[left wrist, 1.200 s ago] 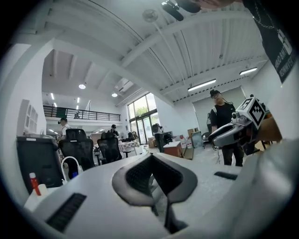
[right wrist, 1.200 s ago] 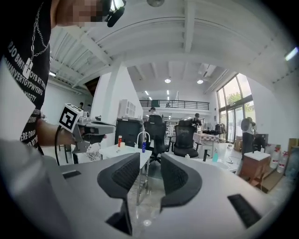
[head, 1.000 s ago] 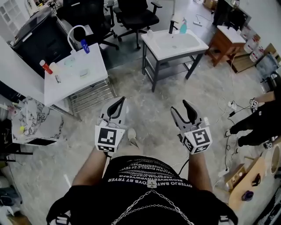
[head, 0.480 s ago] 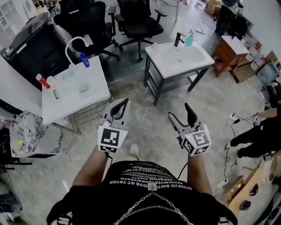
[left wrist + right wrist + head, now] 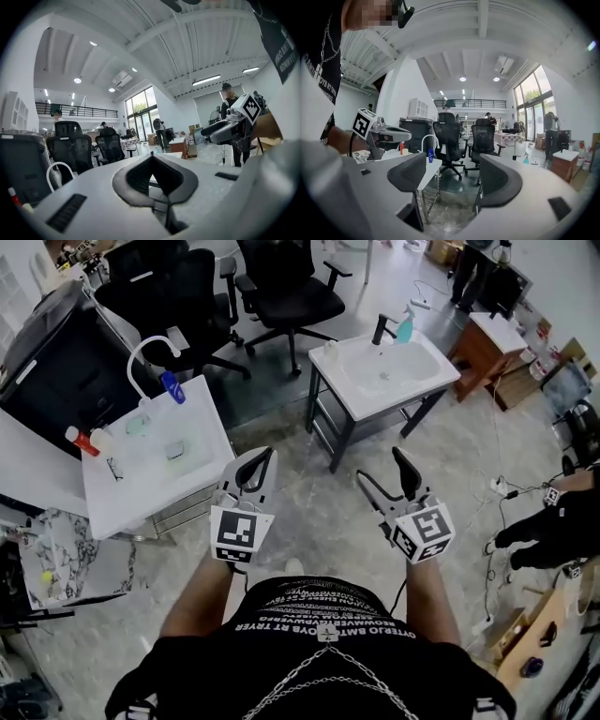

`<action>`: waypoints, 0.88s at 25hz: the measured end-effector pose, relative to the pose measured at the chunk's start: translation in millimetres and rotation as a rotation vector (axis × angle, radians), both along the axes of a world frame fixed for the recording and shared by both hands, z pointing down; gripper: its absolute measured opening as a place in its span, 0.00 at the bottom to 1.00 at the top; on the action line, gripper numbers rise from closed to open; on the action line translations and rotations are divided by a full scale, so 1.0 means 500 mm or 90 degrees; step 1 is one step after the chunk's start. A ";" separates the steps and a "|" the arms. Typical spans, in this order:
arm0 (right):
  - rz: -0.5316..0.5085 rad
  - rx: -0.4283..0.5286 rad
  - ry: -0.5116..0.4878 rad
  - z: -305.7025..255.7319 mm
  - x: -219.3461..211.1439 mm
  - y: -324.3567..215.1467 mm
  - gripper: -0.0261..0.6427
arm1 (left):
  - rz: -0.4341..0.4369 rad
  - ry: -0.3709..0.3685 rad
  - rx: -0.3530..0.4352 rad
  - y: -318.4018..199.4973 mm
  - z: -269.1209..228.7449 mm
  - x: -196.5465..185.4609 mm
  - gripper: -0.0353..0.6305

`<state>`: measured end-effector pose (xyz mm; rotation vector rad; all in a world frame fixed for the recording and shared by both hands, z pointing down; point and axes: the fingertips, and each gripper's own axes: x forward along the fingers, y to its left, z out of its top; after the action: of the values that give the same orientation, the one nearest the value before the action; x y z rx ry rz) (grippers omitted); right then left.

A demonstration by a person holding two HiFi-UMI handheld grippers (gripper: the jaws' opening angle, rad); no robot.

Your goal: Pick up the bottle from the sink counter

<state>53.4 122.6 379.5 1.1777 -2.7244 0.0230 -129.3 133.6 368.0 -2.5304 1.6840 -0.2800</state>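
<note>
L hand-held gripper (image 5: 258,465) clenched, tips touching, nothing btwn them. R hand-held gripper (image 5: 380,468) released, jaws wide apart, empty. Both are held over the floor (image 5: 319,486), well apart from either table. Blue bottle (image 5: 172,387) stands at back of left sink table (image 5: 202,451). Teal spray bottle (image 5: 404,327) stands at back edge of right sink table (image 5: 330,371).

Glossy white sink counter (image 5: 351,397); marbled floor (image 5: 309,486), probably polished stone.
</note>
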 end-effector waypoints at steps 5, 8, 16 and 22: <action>0.022 -0.015 0.010 0.020 0.005 -0.028 0.53 | 0.007 0.021 -0.025 -0.054 0.035 -0.019 0.06; 0.038 -0.018 0.009 0.023 0.017 -0.055 0.53 | 0.028 0.016 -0.031 -0.086 0.048 -0.003 0.06; 0.053 -0.013 0.003 0.028 0.053 -0.161 0.53 | 0.051 0.027 -0.028 -0.196 0.045 0.039 0.06; 0.036 -0.009 -0.010 0.031 0.055 -0.284 0.53 | 0.035 0.013 -0.030 -0.300 0.051 0.045 0.06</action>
<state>80.8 -19.5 395.0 1.2564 -2.6988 0.0591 -106.7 -16.4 393.7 -2.6178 1.6304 -0.2930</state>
